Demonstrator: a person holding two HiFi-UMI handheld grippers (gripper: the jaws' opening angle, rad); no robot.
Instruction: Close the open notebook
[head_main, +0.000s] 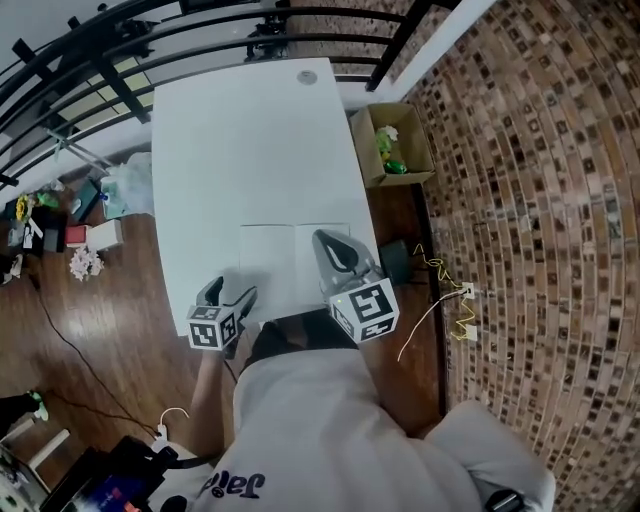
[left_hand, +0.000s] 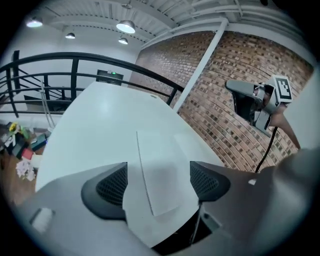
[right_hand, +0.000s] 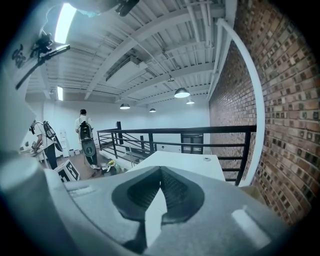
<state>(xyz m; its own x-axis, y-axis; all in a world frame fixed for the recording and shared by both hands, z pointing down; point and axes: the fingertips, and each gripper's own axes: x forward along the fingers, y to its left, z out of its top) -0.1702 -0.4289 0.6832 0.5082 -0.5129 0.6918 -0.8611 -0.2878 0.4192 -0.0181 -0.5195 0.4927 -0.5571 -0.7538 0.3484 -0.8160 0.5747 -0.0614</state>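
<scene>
The open notebook (head_main: 280, 255) lies flat with blank white pages on the white table (head_main: 250, 140), close to the near edge. My left gripper (head_main: 232, 292) is open at the notebook's near left corner. In the left gripper view its jaws (left_hand: 157, 182) stand wide, with the left page (left_hand: 160, 170) showing between them and no pad touching it. My right gripper (head_main: 325, 243) hovers over the right page, shut with nothing in it; its jaw tips meet in the right gripper view (right_hand: 160, 192). It also shows raised at the right of the left gripper view (left_hand: 245, 97).
A cardboard box (head_main: 393, 145) with green and yellow items sits on the floor right of the table. A black railing (head_main: 200, 40) runs behind the table. A small round disc (head_main: 306, 77) lies at the far edge. Cables (head_main: 450, 290) trail by the brick wall. Two people (right_hand: 85, 135) stand far off.
</scene>
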